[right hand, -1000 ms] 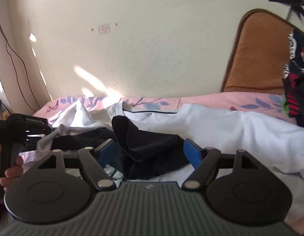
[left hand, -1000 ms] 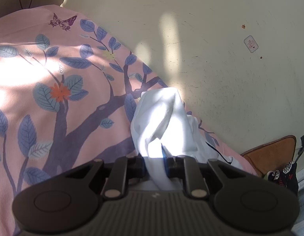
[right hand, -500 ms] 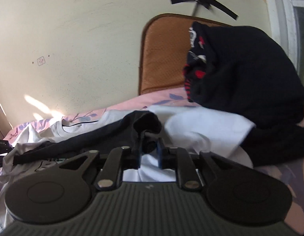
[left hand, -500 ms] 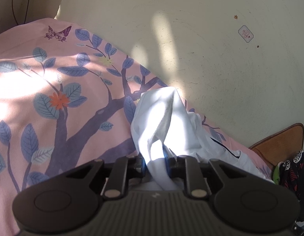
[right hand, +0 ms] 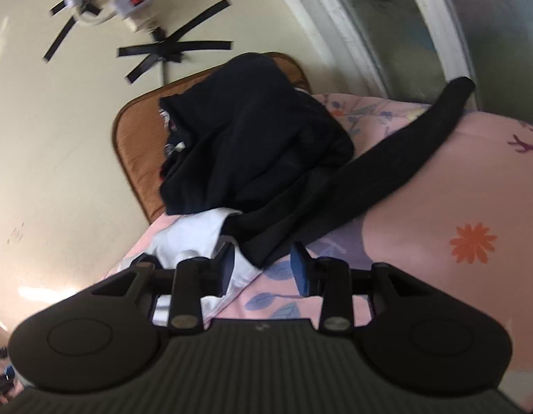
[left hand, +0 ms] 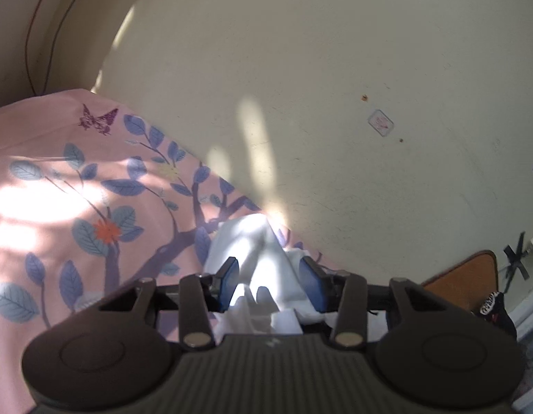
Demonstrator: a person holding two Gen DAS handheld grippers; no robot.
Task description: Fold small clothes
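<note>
In the left wrist view my left gripper (left hand: 270,281) is open, its blue pads apart on either side of a bunched white garment (left hand: 256,252) that lies on the pink floral bedsheet (left hand: 94,207). In the right wrist view my right gripper (right hand: 263,265) is open. A long black garment (right hand: 352,179) lies on the bed from just in front of the pads up to the far right. A corner of the white garment (right hand: 194,234) lies by the left pad.
A pile of dark clothes (right hand: 252,131) rests on a brown cushion (right hand: 135,145) against the cream wall. A power strip (right hand: 128,0) is taped to the wall. A window frame (right hand: 404,17) stands at the right. The pink sheet (right hand: 439,258) extends right.
Both grippers have opened: the left has let go of the white garment, the right has let go of the black garment. The right view has swung right, toward the window.
</note>
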